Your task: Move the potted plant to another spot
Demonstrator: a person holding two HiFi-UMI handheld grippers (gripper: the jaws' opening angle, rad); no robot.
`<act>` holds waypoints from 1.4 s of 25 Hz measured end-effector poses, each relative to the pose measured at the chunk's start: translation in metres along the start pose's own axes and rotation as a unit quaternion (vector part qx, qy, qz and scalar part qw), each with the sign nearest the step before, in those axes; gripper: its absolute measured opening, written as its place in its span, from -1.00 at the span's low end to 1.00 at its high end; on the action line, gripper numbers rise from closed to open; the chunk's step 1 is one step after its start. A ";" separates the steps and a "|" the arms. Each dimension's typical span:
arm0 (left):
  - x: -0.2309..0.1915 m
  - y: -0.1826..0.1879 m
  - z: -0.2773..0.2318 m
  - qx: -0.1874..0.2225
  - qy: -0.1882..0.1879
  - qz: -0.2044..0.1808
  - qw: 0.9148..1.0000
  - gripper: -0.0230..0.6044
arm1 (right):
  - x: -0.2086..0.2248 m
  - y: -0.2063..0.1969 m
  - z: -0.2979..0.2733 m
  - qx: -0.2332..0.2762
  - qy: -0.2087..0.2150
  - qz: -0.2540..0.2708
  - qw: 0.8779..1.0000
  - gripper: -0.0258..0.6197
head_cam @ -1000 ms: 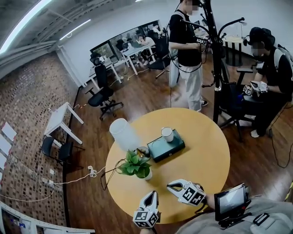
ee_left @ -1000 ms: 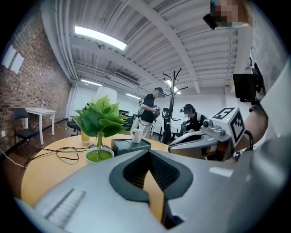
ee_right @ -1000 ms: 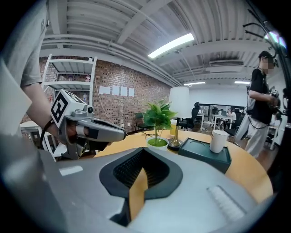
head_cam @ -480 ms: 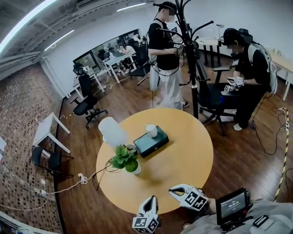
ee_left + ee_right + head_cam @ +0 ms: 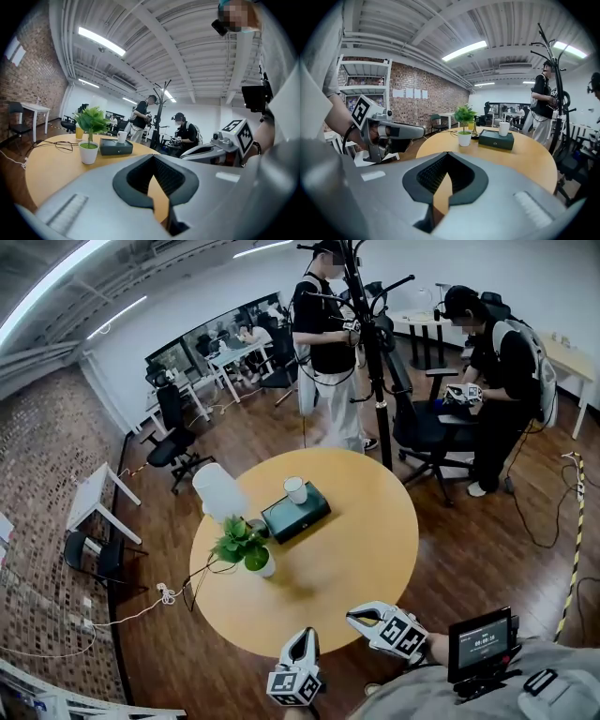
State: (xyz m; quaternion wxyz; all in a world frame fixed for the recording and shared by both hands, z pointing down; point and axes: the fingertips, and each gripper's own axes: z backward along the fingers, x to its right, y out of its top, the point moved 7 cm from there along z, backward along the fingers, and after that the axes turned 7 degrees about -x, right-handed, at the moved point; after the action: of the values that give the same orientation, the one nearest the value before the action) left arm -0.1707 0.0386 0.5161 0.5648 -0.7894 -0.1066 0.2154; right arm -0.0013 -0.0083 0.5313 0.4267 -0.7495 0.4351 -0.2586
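The potted plant (image 5: 246,547), green leaves in a small white pot, stands on the left part of the round wooden table (image 5: 366,549). It shows upright in the left gripper view (image 5: 89,140) and the right gripper view (image 5: 464,127). Both grippers hang off the table's near edge, well short of the plant. My left gripper (image 5: 309,636) (image 5: 153,157) is shut, nothing between its jaws. To its right, my right gripper (image 5: 356,619) (image 5: 447,154) is shut and empty too.
A dark green box (image 5: 295,512) with a white cup (image 5: 294,489) on it lies behind the plant. A white cylinder (image 5: 217,491) and a black cable (image 5: 202,573) sit at the left rim. Beyond the table are a coat rack (image 5: 366,352), an office chair (image 5: 422,427) and two people.
Both grippers have drawn back from over the table's near edge to a place off it. The table and plant now sit farther away in the head view.
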 end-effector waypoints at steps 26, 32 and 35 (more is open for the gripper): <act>0.018 -0.022 -0.011 0.014 0.006 0.000 1.000 -0.93 | 0.016 -0.019 0.007 0.015 -0.013 -0.011 1.000 -0.90; 0.017 -0.021 -0.007 0.019 0.012 0.003 1.000 -0.93 | 0.015 -0.016 0.006 0.016 -0.011 -0.007 1.000 -0.90; 0.018 -0.022 -0.006 0.018 0.013 0.003 1.000 -0.93 | 0.014 -0.015 0.006 0.016 -0.011 -0.006 1.000 -0.90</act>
State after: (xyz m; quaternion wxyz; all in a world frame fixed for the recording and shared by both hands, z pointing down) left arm -0.1503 0.0490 0.5347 0.5796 -0.7821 -0.0934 0.2090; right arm 0.0170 -0.0141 0.5417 0.4417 -0.7481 0.4216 -0.2599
